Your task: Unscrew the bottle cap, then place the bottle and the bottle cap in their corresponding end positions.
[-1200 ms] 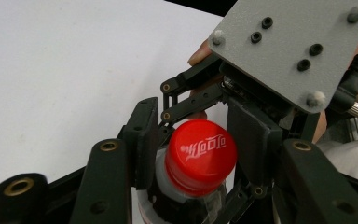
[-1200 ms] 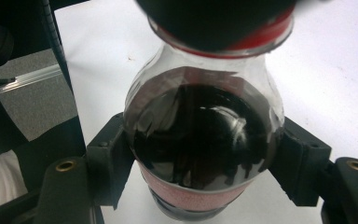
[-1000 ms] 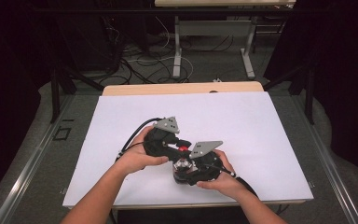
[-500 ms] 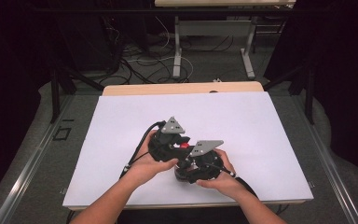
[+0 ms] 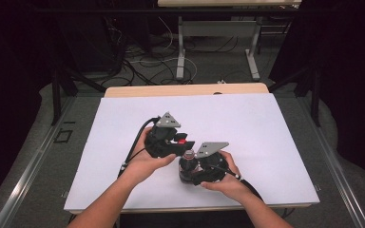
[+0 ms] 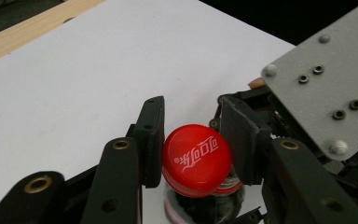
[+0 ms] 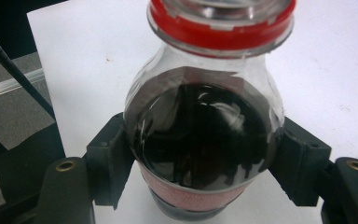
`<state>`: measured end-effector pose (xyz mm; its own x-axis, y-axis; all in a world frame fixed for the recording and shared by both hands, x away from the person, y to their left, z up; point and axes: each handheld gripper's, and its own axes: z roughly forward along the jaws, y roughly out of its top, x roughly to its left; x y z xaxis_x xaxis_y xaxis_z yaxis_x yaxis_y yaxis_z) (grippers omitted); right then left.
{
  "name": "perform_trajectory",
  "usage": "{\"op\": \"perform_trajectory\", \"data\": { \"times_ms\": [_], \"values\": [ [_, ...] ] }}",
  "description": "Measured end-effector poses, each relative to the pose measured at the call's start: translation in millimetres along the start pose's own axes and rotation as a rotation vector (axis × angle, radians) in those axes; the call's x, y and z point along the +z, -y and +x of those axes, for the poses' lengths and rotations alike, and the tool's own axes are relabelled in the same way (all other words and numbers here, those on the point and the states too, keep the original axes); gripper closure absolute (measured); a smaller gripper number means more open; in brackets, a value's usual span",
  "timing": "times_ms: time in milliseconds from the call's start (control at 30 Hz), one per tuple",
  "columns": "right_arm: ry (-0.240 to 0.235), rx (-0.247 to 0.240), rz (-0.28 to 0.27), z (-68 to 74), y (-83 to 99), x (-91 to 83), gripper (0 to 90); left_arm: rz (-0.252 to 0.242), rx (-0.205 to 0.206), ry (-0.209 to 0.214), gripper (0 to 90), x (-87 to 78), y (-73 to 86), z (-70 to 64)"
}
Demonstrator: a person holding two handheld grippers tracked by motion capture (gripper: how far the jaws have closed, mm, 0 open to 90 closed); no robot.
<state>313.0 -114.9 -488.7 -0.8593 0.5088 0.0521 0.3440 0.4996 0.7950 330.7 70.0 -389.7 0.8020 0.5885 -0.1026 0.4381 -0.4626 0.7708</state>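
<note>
My left gripper view gives me what the high view only hints at — the red cap (image 6: 196, 159) with its white lettering, sitting between my left gripper (image 6: 192, 140)'s two pads, each close against a side of it; whether they press hard I can't tell. My right gripper view shows the bottle (image 7: 200, 140) itself, dark drink inside, its body clamped between the two jaws of my right gripper (image 7: 200, 163), just above the reddish label band.

From above, my left hand (image 5: 145, 159) angles in from the left and my right hand (image 5: 225, 178) from the lower right, the two tools meeting over the near middle of the white table (image 5: 266, 128). The right gripper's grey plate (image 5: 210, 148) covers most of the bottle there — only a speck of red shows.
</note>
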Motion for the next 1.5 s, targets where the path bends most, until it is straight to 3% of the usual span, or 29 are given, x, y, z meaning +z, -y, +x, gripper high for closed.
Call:
{"op": "perform_trajectory", "data": {
  "times_ms": [33, 67, 567, 633, 733, 900, 1033, 1100, 1267, 1333, 1500],
  "values": [
    [0.002, 0.006, -0.001, -0.1, 0.3, 0.1, 29.8, 0.001, -0.022, -0.008, 61.2, -0.8, 0.2, 0.6],
    [-0.001, 0.006, 0.008, -0.7, 0.2, -0.6, 29.8, 0.007, -0.005, -0.015, 61.2, -2.6, -0.2, 4.2],
    [0.037, 0.024, -0.005, -7.9, 1.2, -2.2, 29.8, -0.008, -0.118, -0.093, 61.2, -10.5, 11.7, 35.0],
    [0.043, 0.027, -0.015, -8.8, 1.2, -2.2, 29.8, -0.005, -0.112, -0.111, 61.1, -11.5, 14.3, 39.9],
    [0.043, 0.033, -0.003, -11.0, 0.7, -4.0, 29.8, -0.007, -0.127, -0.133, 61.2, -12.7, 19.8, 46.3],
    [0.072, 0.032, -0.028, -14.9, 1.1, -5.4, 29.8, -0.025, -0.174, -0.162, 61.2, -15.9, 30.1, 57.7],
    [0.078, 0.042, -0.008, -17.7, -0.4, -9.3, 29.8, -0.04, -0.208, -0.178, 61.2, -20.3, 38.6, 67.4],
    [0.09, 0.049, -0.023, -20.3, -1.2, -9.6, 29.7, -0.024, -0.219, -0.178, 61.2, -23.9, 42.2, 72.1],
    [0.113, 0.059, -0.023, -28.1, -6.5, -13.9, 29.8, -0.051, -0.268, -0.211, 61.1, -26.3, 54.1, 82.1],
    [0.136, 0.059, -0.047, -31.6, -7.8, -14.5, 29.8, -0.06, -0.291, -0.223, 61.2, -27.7, 59.0, 86.4],
    [0.172, 0.08, -0.054, -41.1, -12.8, -14.4, 29.8, -0.064, -0.329, -0.228, 61.1, -29.1, 70.1, 96.6]
  ]
}}
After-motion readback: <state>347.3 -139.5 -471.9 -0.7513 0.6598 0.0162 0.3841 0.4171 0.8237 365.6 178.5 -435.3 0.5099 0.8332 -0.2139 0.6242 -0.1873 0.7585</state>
